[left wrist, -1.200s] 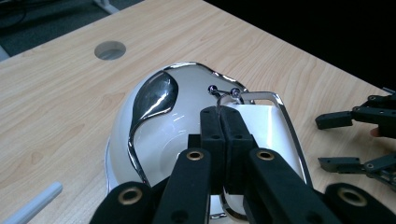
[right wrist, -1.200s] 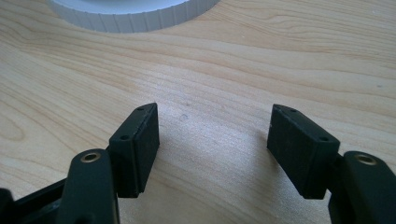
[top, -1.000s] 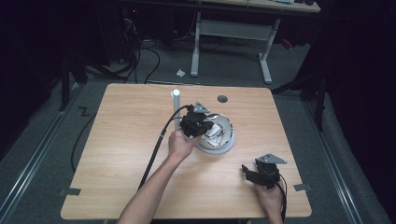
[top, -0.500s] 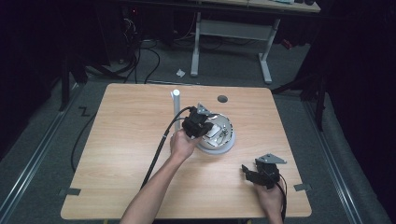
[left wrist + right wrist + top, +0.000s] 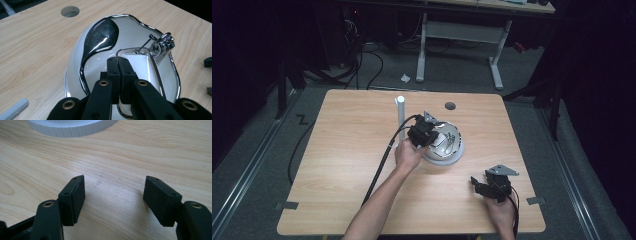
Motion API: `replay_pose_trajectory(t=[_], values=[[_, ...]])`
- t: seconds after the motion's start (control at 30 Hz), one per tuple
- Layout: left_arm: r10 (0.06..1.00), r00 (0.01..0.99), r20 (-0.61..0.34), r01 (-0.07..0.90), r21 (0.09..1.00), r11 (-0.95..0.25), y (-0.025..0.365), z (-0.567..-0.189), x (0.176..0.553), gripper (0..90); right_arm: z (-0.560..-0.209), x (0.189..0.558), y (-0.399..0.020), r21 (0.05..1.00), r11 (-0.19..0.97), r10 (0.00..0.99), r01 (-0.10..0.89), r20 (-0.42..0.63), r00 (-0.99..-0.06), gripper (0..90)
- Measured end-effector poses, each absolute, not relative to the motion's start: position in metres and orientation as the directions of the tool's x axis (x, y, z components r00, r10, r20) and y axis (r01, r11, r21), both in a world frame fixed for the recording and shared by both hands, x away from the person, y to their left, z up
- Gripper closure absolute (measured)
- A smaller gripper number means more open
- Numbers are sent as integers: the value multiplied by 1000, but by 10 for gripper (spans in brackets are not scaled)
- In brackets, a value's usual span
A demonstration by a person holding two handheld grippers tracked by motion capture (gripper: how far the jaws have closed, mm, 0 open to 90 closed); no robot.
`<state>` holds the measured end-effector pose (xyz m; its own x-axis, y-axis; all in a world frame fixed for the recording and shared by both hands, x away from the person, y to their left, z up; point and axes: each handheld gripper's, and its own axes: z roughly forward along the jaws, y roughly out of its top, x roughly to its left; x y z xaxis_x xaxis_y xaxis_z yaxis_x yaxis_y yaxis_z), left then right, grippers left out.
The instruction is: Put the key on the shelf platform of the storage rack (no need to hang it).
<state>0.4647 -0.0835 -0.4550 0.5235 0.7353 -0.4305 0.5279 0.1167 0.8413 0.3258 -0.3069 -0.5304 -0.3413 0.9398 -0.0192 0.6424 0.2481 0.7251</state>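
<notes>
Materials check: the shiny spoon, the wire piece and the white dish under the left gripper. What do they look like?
Shiny spoon: looks like polished metal, its bowl mirror-bright with dark reflections. Thin wire piece: likely chromed steel, bright and slender, ending in a glossy clip. White dish: glossy, probably glazed ceramic or plastic, with a chrome-like edge. The left gripper, black matte, stands shut over the dish; whether it pinches the wire is unclear.

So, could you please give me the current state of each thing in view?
Left hand-held gripper: shut, pinching the wire handle over the bowl.
Right hand-held gripper: open, nothing between the jaws, low over the table.
Chrome bowl: upright on its white base.
White post: standing upright.
</notes>
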Motion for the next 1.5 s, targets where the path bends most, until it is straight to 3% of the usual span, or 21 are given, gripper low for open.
replay_pose_trajectory(t=[0.37,1.07,1.5], values=[[742,522,-421,519,847,116,-81,-454,464,805,-530,326,-307,725,248,940,643,-19,-341,343],[708,534,-462,515,842,161,-59,-437,447,561,-530,326,-307,725,248,940,643,-19,-342,343],[698,532,-479,510,839,188,-40,-431,438,507,-530,326,-307,725,249,940,642,-19,-342,343]])
